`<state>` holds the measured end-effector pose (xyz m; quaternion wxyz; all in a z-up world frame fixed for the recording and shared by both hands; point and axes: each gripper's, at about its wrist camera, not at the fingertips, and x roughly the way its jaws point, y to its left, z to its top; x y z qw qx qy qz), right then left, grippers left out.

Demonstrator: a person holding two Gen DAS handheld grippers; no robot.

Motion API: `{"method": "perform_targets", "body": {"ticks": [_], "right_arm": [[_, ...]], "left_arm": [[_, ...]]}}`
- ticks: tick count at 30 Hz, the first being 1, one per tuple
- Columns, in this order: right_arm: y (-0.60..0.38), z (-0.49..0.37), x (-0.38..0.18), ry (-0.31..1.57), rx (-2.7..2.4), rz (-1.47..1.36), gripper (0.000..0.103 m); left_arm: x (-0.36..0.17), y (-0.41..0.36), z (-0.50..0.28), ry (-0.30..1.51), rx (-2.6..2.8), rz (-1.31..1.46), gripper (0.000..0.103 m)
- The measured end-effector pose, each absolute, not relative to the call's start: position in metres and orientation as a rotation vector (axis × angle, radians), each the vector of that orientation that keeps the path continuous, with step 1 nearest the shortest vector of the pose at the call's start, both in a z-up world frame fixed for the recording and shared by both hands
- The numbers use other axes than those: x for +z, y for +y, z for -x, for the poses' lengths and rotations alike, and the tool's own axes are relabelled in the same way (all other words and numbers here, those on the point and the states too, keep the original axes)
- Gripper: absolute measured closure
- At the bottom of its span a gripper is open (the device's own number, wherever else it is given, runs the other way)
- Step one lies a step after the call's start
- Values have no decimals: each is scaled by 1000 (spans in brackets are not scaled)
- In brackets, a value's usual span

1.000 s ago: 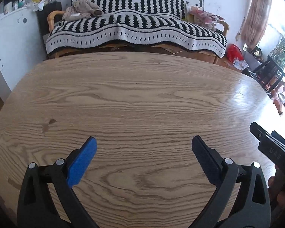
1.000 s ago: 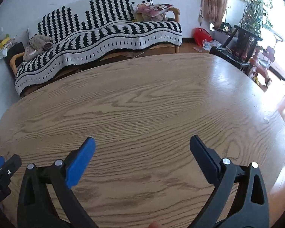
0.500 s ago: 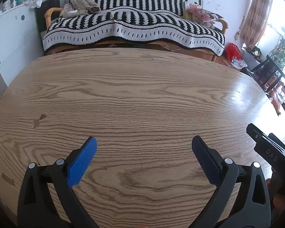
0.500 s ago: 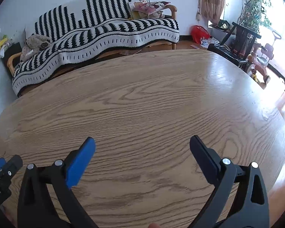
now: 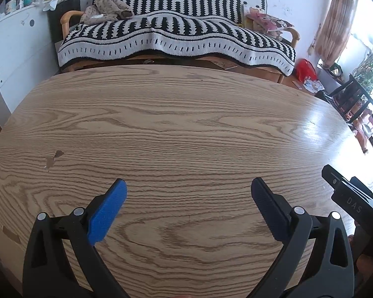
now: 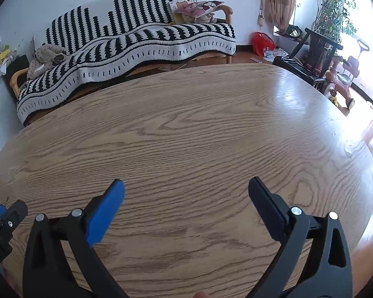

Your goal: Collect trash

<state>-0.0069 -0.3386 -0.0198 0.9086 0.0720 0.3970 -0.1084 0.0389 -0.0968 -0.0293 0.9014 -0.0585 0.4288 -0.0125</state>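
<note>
A wood-grain desk (image 5: 176, 124) fills the foreground. Beyond it stands a sofa (image 5: 69, 22) under a black-and-white striped blanket (image 5: 176, 32), with a red bag (image 6: 261, 41) and potted plant (image 6: 333, 12) near the window.

Black claw (image 5: 187, 191) arms, blue pads (image 5: 107, 212) (silver rivets)
</note>
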Motion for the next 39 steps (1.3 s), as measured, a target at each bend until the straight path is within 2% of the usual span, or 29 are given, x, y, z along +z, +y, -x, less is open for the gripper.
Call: {"method": "perform_targets", "body": {"ticks": [39], "right_arm": [[-336, 4, -24, 845, -191, -132, 7]], "left_arm": [[-33, -100, -40, 896, -25, 85, 6]]}}
